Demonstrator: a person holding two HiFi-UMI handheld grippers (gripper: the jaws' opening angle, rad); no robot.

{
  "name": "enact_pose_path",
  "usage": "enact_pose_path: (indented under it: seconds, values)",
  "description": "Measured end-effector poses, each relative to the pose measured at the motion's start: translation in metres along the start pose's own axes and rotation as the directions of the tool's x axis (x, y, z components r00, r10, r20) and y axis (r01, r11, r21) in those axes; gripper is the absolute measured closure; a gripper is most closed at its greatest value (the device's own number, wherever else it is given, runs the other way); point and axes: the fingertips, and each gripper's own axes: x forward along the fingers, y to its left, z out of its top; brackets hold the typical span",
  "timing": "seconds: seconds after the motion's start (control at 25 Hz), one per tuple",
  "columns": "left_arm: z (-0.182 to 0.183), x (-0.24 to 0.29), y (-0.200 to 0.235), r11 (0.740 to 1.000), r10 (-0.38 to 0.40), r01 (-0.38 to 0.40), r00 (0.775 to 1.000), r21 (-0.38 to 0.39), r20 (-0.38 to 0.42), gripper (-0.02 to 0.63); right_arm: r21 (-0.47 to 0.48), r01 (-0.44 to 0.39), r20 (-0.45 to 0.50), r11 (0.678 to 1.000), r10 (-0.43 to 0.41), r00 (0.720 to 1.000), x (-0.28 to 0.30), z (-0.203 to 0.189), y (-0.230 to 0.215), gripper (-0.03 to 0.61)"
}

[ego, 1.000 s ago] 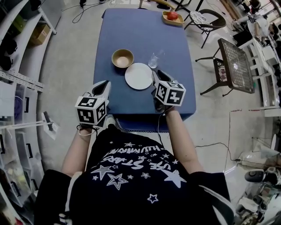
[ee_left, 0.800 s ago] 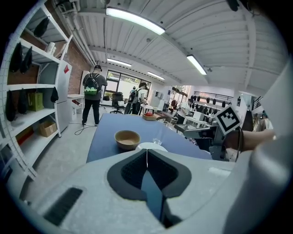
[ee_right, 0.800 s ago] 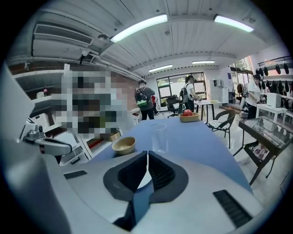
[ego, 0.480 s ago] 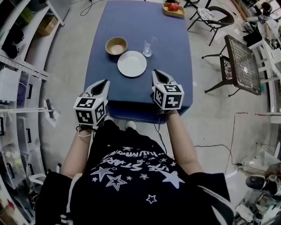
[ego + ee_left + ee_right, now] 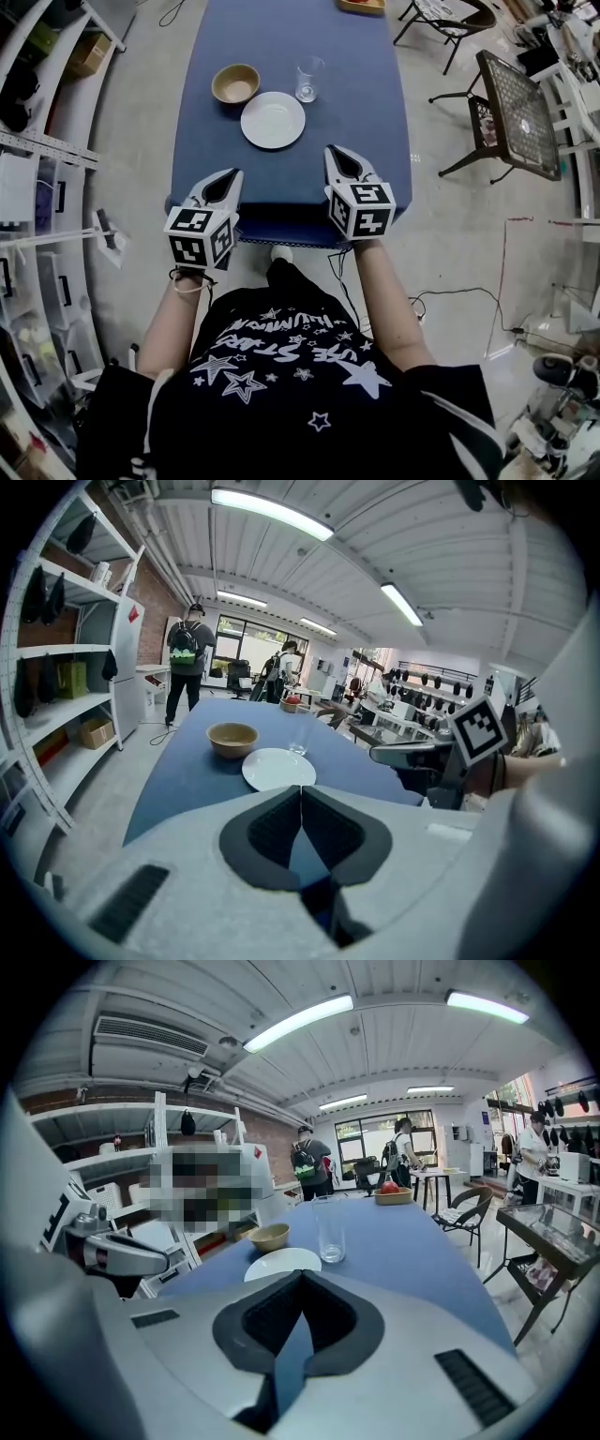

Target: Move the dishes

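On the blue table (image 5: 337,112) a tan bowl (image 5: 235,83) stands beside a white plate (image 5: 273,120) and a clear glass (image 5: 308,79). My left gripper (image 5: 228,176) hovers over the table's near edge, shut and empty, short of the plate. My right gripper (image 5: 337,153) is level with it, to the right, also shut on nothing. The left gripper view shows the left gripper (image 5: 301,787) with jaws meeting, and the bowl (image 5: 232,739), plate (image 5: 278,769) and glass (image 5: 300,733) ahead. The right gripper view shows the right gripper (image 5: 302,1274) closed before the plate (image 5: 283,1263) and glass (image 5: 330,1229).
A wooden tray with a red fruit (image 5: 394,1192) sits at the table's far end. White shelving (image 5: 37,169) lines the left side. A black mesh side table (image 5: 511,112) and a chair stand to the right. People (image 5: 190,658) stand beyond the far end.
Both grippers have drawn back from beside the plate toward the table's near edge. The bowl, plate and glass have kept their places on the table.
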Motion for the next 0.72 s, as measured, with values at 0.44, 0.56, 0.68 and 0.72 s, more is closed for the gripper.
enact_pose_path:
  seconds: [0.44,0.56,0.68,0.72]
  values:
    - [-0.038,-0.062,0.000,0.998,-0.053,0.053,0.999,-0.020,0.000,0.594,-0.028,0.051,-0.016,0.998,-0.051,0.999,-0.039,-0.018,0.056,0.574]
    - [-0.045,-0.077,-0.003,0.997,-0.074,0.074,0.997,-0.013,0.006,0.594,-0.023,0.065,-0.013,0.998,-0.066,0.998,-0.053,-0.024,0.071,0.574]
    - [-0.053,-0.094,-0.005,0.996,-0.090,0.090,0.996,-0.008,0.012,0.594,-0.025,0.083,-0.012,0.996,-0.083,0.996,-0.067,-0.032,0.086,0.574]
    - [-0.056,-0.100,-0.005,0.996,-0.094,0.094,0.995,-0.006,0.014,0.594,-0.026,0.088,-0.012,0.996,-0.088,0.996,-0.072,-0.035,0.090,0.574]
